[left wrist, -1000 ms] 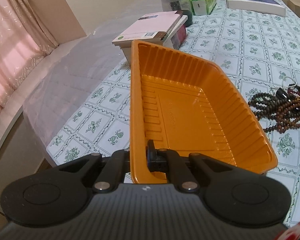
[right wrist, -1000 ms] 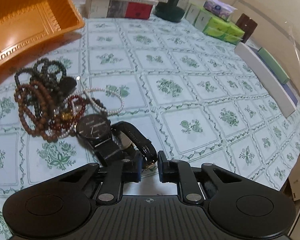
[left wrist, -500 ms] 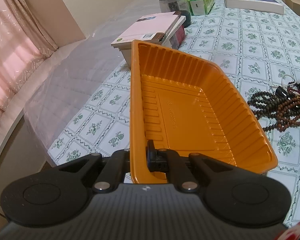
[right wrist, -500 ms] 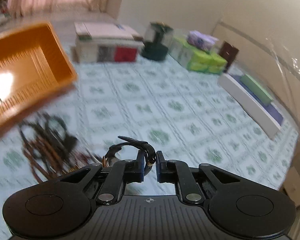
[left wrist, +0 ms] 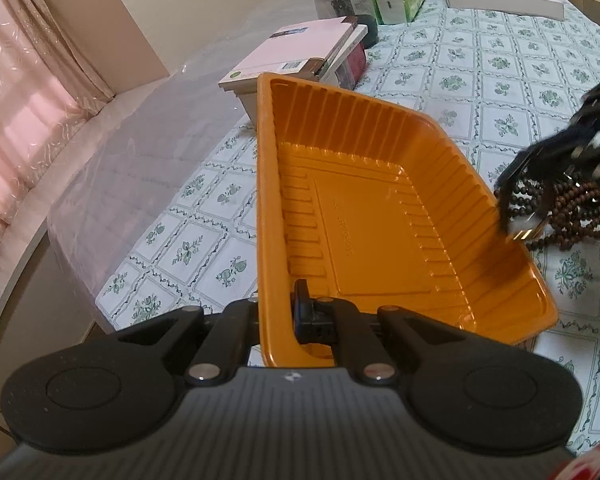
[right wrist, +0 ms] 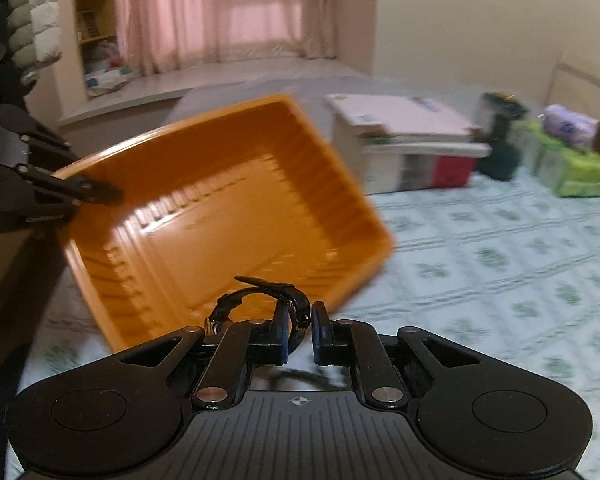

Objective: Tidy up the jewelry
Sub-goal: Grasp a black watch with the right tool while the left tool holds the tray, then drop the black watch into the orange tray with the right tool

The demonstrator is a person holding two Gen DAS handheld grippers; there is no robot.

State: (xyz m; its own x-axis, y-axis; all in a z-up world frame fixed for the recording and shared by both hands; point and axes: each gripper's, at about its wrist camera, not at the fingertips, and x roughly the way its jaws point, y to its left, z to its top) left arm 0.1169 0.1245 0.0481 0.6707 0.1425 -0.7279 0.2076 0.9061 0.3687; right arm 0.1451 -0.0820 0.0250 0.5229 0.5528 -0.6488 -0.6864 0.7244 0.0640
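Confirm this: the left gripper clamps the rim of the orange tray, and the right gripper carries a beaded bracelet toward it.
Wrong on one count. The left gripper does clamp the orange tray by its rim, but the right gripper carries a black strap watch, not a beaded bracelet. The right wrist view shows it; the beaded bracelets lie on the tablecloth.

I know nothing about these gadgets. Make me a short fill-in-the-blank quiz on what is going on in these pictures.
1. The left gripper is clamped on the rim of a tray whose colour is ____.
2. The right gripper holds a black watch by its ____.
3. The inside of the tray holds ____ pieces of jewelry so far.
4. The heap of bead bracelets lies on the patterned cloth, ____ the tray.

Missing words: orange; strap; no; outside
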